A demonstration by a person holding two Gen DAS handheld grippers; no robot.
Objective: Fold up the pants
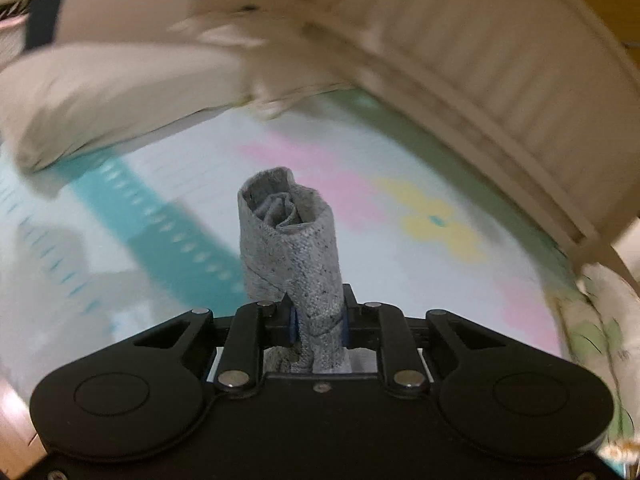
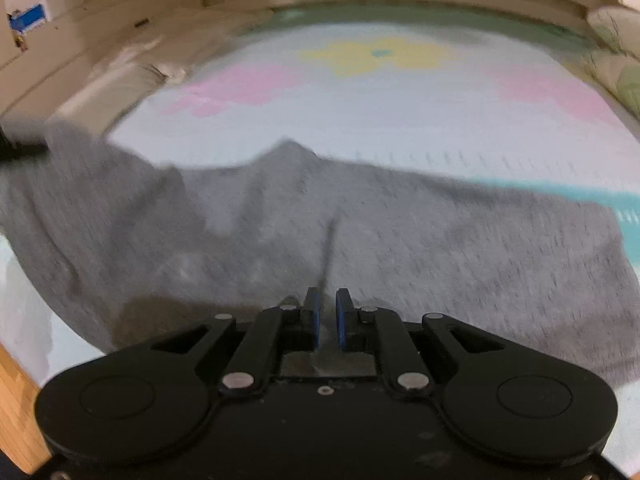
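While the bed's pale mat (image 2: 360, 120) fills most of what I can see, it lies flat with pink patches, a yellow flower shape and a teal band printed on it. Along its far edge runs a cream, ribbed frame (image 1: 480, 68), curved by the lens, and a beige pillow (image 1: 100, 100) sits against that frame on the left side of the left wrist view. A floral cushion (image 2: 620, 48) is tucked into the far right corner.

Spread across the mat, near the front, are the grey pants (image 2: 280, 220), a wide sheet of speckled knit cloth with a raised wrinkle near the middle and a thin dark cord lying on it. Part of the cloth rises off to the left, where something dark shows at the picture's edge; it is too blurred for me to say what it is.

A bunched end of the same grey fabric stands up between the fingers of the left gripper (image 1: 316, 320), which is clamped on that roll of cloth above the mat. The right gripper (image 2: 327, 316) points down at the pants, its blue pads (image 2: 342, 320) a narrow gap apart. Grey cloth shows in that gap, but I cannot tell whether the pads actually pinch it.
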